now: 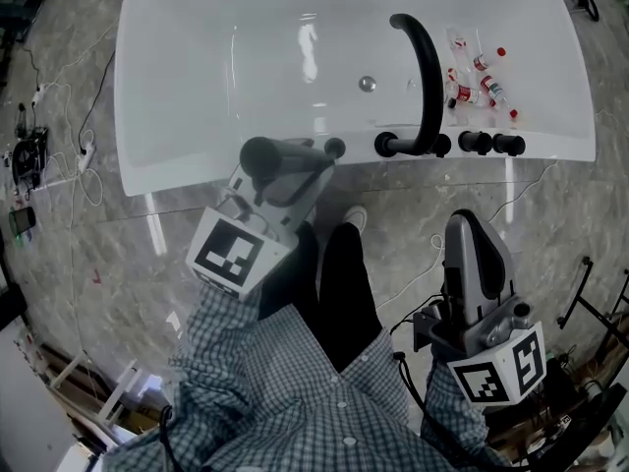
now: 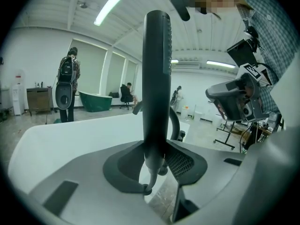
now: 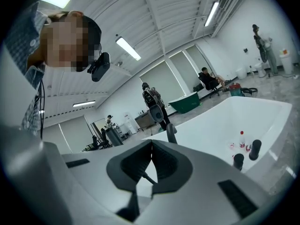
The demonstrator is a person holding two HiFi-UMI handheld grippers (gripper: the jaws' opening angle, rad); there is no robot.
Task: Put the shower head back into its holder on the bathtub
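Two grippers | left gripper [image 1: 292, 168] clamps shower head [image 1: 265, 155], frame centre | right gripper [image 1: 468, 229] closed, empty | step: carrying; next: find holder on bathtub [image 1: 197, 170] rim, align.

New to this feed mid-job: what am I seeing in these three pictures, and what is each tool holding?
No robot arm here: a person holds a two-jaw tool in each hand. The head view looks down from the person's head at a white bathtub with a black spout, knobs and small bottles. The other two pictures look along each tool's jaws. The left tool is shut on the dark shower head; the right tool is shut, empty.
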